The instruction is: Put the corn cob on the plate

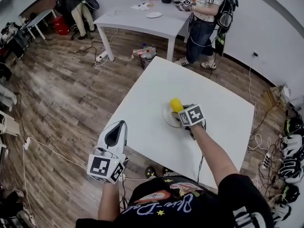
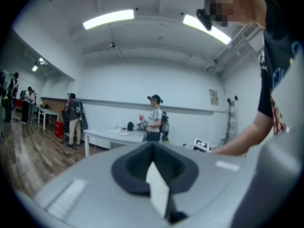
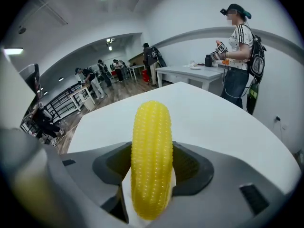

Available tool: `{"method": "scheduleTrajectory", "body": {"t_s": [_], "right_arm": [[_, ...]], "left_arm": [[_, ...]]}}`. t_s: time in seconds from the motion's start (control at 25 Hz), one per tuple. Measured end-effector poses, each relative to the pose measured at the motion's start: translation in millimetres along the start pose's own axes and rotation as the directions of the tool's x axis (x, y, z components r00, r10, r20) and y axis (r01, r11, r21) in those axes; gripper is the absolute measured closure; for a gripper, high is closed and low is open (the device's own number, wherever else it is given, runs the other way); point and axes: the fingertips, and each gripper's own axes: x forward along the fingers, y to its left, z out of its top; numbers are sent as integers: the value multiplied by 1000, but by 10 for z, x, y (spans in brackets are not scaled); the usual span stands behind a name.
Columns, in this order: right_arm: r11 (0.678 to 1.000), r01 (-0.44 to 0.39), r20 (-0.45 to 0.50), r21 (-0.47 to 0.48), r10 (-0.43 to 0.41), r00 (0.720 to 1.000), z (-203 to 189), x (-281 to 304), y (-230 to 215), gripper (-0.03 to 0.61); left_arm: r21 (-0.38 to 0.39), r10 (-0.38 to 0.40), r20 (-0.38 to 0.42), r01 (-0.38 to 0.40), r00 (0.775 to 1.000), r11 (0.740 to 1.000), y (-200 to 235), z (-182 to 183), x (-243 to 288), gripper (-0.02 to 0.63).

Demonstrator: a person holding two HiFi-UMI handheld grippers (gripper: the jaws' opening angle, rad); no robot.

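While my right gripper (image 1: 182, 112) clamped the corn cob (image 1: 176, 104) over the plate (image 1: 167, 115) on the white table (image 1: 156, 87), my left gripper (image 1: 116, 133) hung well left of that plate, jaws together, empty.

The desk (image 1: 152, 87) carries one plate (image 1: 167, 118), near its middle and well clear of all four edges. The corn cob (image 1: 176, 104) stands over the far part of the plate, between the jaws of the right gripper (image 3: 152, 175), which reaches in from the desk's near edge; whether the cob touches the plate cannot be told. The left gripper (image 1: 115, 136) hangs at the desk's near left corner, apart from the plate. Behind the desk stands a second table (image 1: 137, 22) with a small dish (image 1: 153, 14) on it. One person (image 1: 205, 18) stands at its right end, another (image 1: 76, 6) beyond its left end.
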Motion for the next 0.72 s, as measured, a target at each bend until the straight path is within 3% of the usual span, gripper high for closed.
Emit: {"method": "scheduleTrajectory", "body": {"t_s": [0.28, 0.52, 0.72], "right_arm": [[999, 3, -24, 32, -3, 1000, -114, 200, -27, 321], [1000, -10, -11, -16, 9, 1000, -88, 248, -15, 321], [1000, -1, 79, -15, 2, 997, 61, 24, -45, 321]], "left_arm": [[-13, 23, -20, -24, 1000, 1000, -8, -37, 27, 624], [-5, 24, -26, -24, 999, 1000, -7, -1, 82, 624], [22, -4, 0, 4, 1000, 1000, -101, 124, 158, 624]]}}
